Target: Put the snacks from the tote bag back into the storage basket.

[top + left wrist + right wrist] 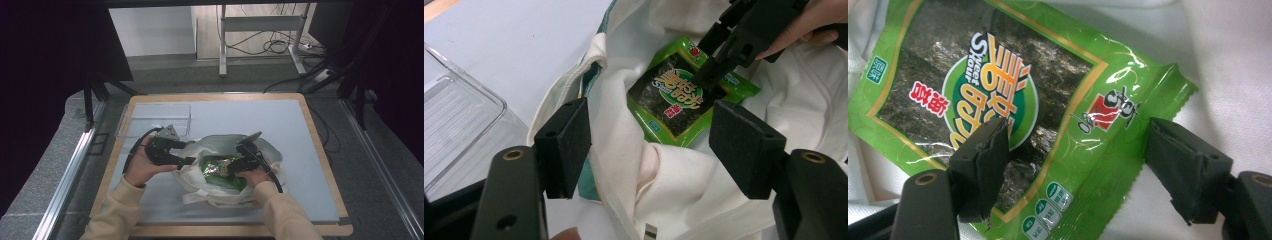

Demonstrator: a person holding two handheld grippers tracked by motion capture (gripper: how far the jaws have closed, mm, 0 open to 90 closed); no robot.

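Flanking bag point(200, 192): clear tray point(155, 119)

packet point(220, 169) in bag point(260, 150), tray point(155, 120) behind-left

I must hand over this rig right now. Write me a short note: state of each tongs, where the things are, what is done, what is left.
Left tongs: open, jaws either side of the white cloth bag's rim, not pressing on it.
Right tongs: open, tips down in the bag mouth just over the green seaweed snack pack; no grip on it.
Things: the pack lies flat inside the open bag, mid-table. A clear plastic tray stands behind the bag on the left.
Done: bag mouth is spread, right tongs are at the pack.
Left: probably close on the pack and move it; whether it goes in or comes out, I cannot tell.
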